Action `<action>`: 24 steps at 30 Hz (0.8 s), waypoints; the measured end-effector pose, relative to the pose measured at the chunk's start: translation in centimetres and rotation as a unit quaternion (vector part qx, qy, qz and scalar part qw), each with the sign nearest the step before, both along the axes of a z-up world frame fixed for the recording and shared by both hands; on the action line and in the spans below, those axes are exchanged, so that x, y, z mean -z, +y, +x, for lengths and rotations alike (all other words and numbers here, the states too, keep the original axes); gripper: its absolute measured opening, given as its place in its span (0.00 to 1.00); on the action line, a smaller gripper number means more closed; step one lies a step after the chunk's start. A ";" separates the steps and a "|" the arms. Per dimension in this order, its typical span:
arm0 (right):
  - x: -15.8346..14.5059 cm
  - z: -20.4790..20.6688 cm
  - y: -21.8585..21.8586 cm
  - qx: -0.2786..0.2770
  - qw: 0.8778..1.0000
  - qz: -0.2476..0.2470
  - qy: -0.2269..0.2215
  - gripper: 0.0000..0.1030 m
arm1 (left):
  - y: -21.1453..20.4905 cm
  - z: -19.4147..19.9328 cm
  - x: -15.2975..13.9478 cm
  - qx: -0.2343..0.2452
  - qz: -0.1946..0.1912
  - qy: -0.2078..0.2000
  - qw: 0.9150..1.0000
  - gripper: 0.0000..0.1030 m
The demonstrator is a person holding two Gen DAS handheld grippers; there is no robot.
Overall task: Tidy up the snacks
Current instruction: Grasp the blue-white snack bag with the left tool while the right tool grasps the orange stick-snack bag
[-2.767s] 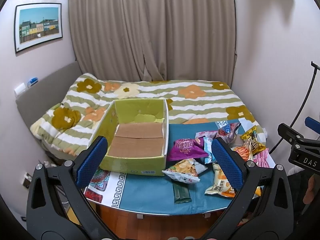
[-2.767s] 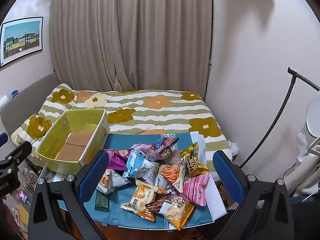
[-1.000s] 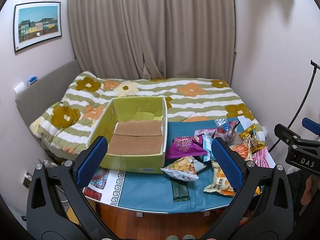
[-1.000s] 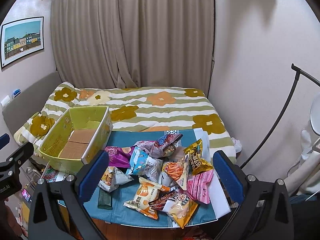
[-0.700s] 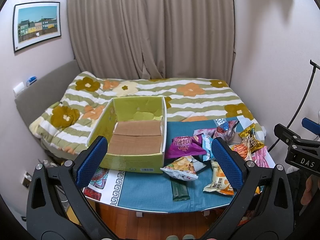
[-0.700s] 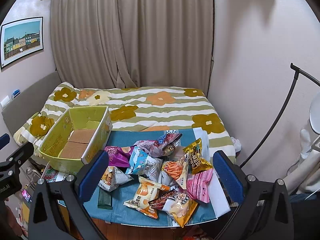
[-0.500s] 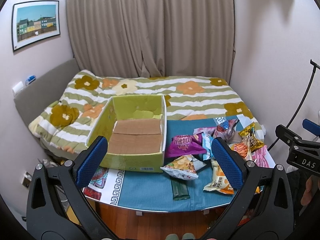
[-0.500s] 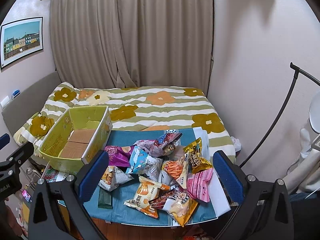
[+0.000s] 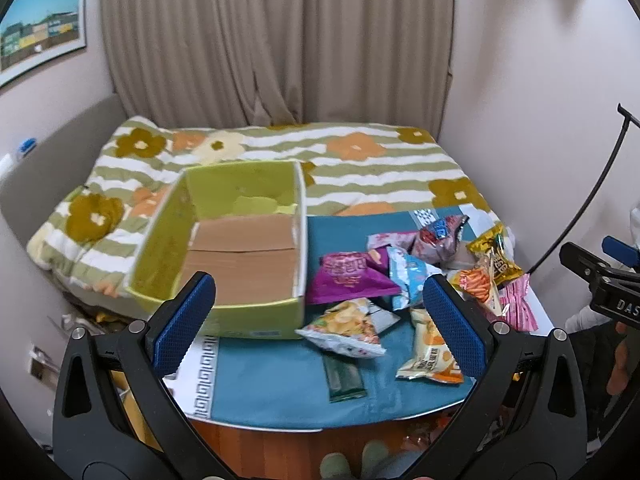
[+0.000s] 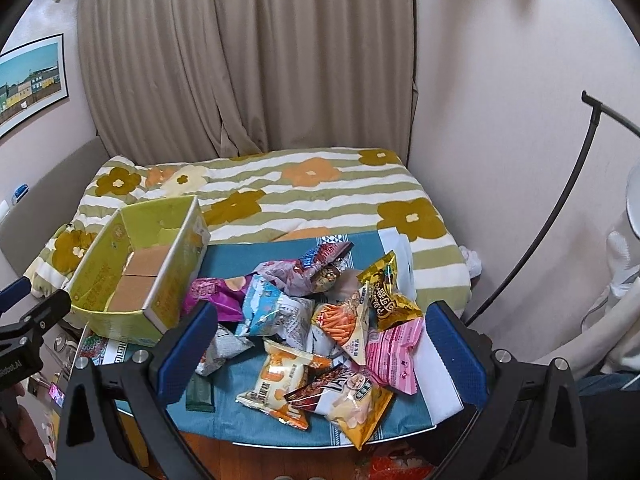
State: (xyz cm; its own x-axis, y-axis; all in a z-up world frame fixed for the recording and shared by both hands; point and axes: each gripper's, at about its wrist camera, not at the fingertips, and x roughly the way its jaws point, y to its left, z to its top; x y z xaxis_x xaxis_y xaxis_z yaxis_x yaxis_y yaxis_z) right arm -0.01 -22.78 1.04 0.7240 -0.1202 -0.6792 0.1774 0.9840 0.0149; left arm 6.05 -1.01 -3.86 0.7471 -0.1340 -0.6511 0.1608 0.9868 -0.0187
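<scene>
Empty yellow-green cardboard box [image 9: 240, 256] upright on table's left, loose snack packets [image 10: 320, 320] heaped beside it

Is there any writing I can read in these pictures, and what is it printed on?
"DAS": on the right gripper's black body, cut off at the frame edge.
"botLAI" (partly cut off): on the left gripper's black body.
Snack bags and green box: print is too blurred to read.

- A home bedroom.
- A bed [image 9: 360, 168] with a flowered, striped quilt fills the room.
- Drawn beige curtains [image 9: 276, 40] hang behind it.
- A framed picture [image 9: 40, 24] hangs on the wall.
</scene>
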 end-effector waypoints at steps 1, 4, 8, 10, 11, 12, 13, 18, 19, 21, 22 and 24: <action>0.3 0.5 -0.5 0.002 1.000 0.000 0.005 1.00 | -0.4 0.5 0.2 0.004 0.000 0.004 1.000 1.00; 1.2 2.0 -2.2 0.010 1.000 0.008 0.020 1.00 | -2.2 2.2 1.6 0.019 0.003 0.019 1.000 1.00; 3.1 4.3 -4.6 0.007 0.999 0.026 0.043 1.00 | -4.7 4.7 3.4 0.036 -0.001 0.037 0.999 1.00; 4.3 5.5 -5.5 -0.003 0.998 0.034 0.059 1.00 | -5.9 6.1 4.2 0.051 -0.006 0.050 0.997 1.00; 5.0 6.0 -5.9 -0.008 0.997 0.037 0.066 1.00 | -6.8 6.9 4.8 0.060 -0.008 0.058 0.996 1.00; 5.7 6.6 -6.3 -0.014 0.996 0.038 0.075 1.00 | -7.5 7.5 5.2 0.067 -0.007 0.065 0.996 1.00; 6.4 7.1 -6.6 -0.021 0.996 0.039 0.082 1.00 | -8.4 8.4 5.8 0.077 -0.005 0.074 0.994 1.00; 9.9 9.3 -7.4 -0.065 0.991 0.041 0.112 1.00 | -11.6 12.5 8.5 0.104 -0.002 0.117 0.988 1.00; 10.6 9.7 -7.4 -0.074 0.990 0.041 0.116 1.00 | -12.2 13.3 9.1 0.109 -0.001 0.127 0.986 1.00; 11.9 10.4 -7.3 -0.096 0.987 0.039 0.123 1.00 | -13.6 15.0 10.6 0.121 0.001 0.152 0.981 0.99; 12.5 10.7 -7.1 -0.105 0.986 0.038 0.126 1.00 | -14.1 15.6 11.2 0.125 0.004 0.162 0.979 0.99; 13.7 11.3 -6.9 -0.123 0.983 0.034 0.135 1.00 | -15.0 16.8 12.7 0.130 0.006 0.183 0.974 0.99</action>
State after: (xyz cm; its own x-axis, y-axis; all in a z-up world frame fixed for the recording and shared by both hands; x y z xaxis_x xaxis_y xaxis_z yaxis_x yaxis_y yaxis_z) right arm 11.30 -29.67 -12.68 0.5184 0.0881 -0.8506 -0.0590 0.9960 0.0673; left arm 22.81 -16.00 -16.60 0.4054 -0.2791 -0.8705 0.3908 0.9138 -0.1109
